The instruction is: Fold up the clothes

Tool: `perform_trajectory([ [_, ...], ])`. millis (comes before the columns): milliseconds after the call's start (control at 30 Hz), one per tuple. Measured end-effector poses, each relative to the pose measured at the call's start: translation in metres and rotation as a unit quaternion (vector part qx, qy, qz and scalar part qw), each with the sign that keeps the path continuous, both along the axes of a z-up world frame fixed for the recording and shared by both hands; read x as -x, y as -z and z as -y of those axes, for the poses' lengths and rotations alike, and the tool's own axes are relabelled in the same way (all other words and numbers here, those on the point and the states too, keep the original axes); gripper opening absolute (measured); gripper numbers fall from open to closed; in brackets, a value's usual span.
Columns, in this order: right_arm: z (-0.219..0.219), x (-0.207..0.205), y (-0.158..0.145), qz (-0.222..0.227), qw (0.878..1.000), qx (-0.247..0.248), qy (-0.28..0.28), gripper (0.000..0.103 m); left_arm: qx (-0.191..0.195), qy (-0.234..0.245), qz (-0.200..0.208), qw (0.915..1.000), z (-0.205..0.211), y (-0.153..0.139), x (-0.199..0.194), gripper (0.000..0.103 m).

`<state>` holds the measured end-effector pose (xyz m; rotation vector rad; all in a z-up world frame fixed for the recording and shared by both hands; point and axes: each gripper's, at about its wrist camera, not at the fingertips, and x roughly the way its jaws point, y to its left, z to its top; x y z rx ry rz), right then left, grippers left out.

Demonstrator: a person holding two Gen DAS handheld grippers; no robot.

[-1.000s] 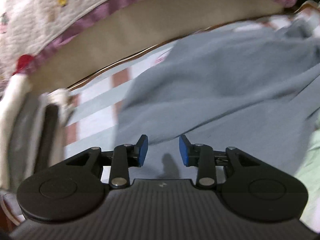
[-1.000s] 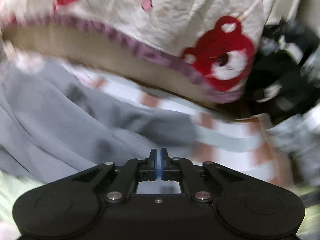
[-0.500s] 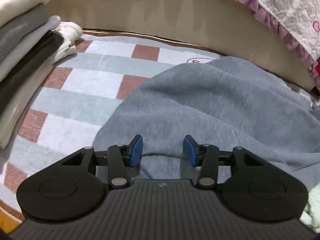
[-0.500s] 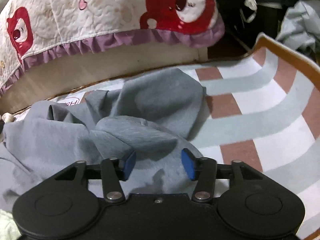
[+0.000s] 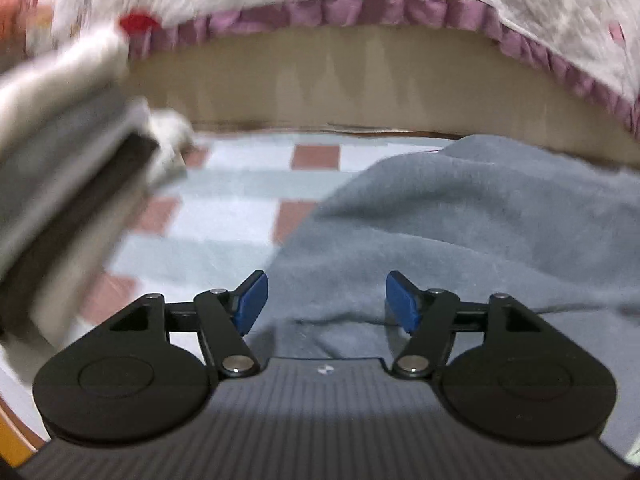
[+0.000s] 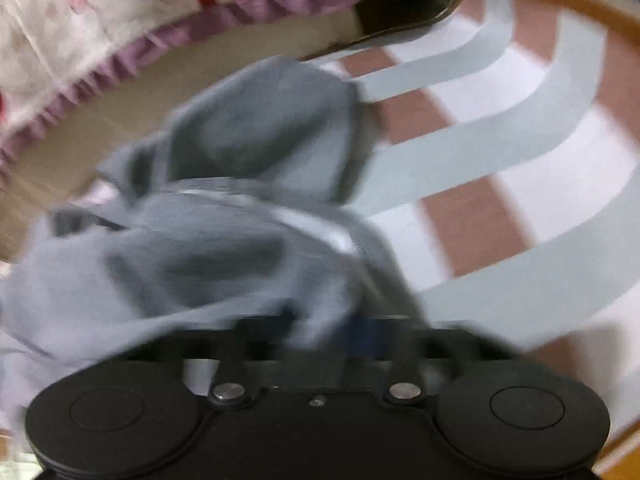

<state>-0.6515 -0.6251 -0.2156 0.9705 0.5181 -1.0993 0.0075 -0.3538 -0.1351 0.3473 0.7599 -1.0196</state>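
Spread underneath: checked mat of pale blue, white and brick-red squares (image 5: 224,216). Behind it, white quilted cover with red bears and purple frill (image 5: 360,12). Lying rumpled on the mat, soft grey fleece garment (image 5: 480,220), bunched into folds at its far end (image 6: 224,240). At far left, blurred stack of folded clothes (image 5: 68,184). Left gripper (image 5: 326,300) spread wide, blue pads over the garment's edge, nothing pinched. Right gripper (image 6: 320,340) smeared by motion, cloth across its fingers; grip cannot be told.

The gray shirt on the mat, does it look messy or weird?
Yes. The gray garment lies crumpled in lumpy folds on the checkered mat, not spread flat. The stack of folded clothes beside it looks neat, though blurred.
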Motion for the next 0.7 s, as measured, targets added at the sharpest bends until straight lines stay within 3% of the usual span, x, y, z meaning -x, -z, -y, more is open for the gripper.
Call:
perform_trajectory([
  [100, -0.007, -0.008, -0.022, 0.014, 0.998, 0.061, -0.018, 0.005, 0.007, -0.024, -0.070, 0.9972, 0.001, 0.017, -0.014, 0.072],
  [267, -0.008, -0.007, -0.071, 0.032, 0.994, 0.105, 0.000, 0.005, 0.006, -0.043, -0.126, 0.9911, -0.002, 0.037, -0.022, 0.075],
  [333, -0.008, -0.004, -0.088, 0.044, 0.992, 0.118, 0.011, 0.005, 0.008, -0.026, -0.125, 0.9917, -0.001, 0.036, -0.022, 0.071],
  [367, -0.008, -0.002, -0.096, 0.050, 0.991, 0.125, 0.017, 0.005, 0.008, -0.015, -0.121, 0.9925, 0.000, 0.036, -0.021, 0.044],
  [400, -0.009, 0.001, -0.102, 0.063, 0.989, 0.132, 0.024, 0.005, 0.007, -0.005, -0.114, 0.9934, 0.002, 0.035, -0.020, 0.005],
  [500, -0.011, 0.008, -0.120, 0.093, 0.983, 0.148, 0.048, 0.005, 0.016, 0.009, -0.067, 0.9976, 0.001, 0.025, -0.013, 0.006],
  [600, -0.011, 0.015, -0.128, 0.102, 0.981, 0.156, 0.057, 0.005, 0.049, 0.005, -0.029, 0.9984, -0.010, 0.003, -0.004, 0.006],
  [700, -0.007, 0.012, -0.122, 0.079, 0.984, 0.152, 0.058, 0.005, 0.105, -0.026, -0.084, 0.9906, -0.030, -0.022, -0.017, 0.005],
])
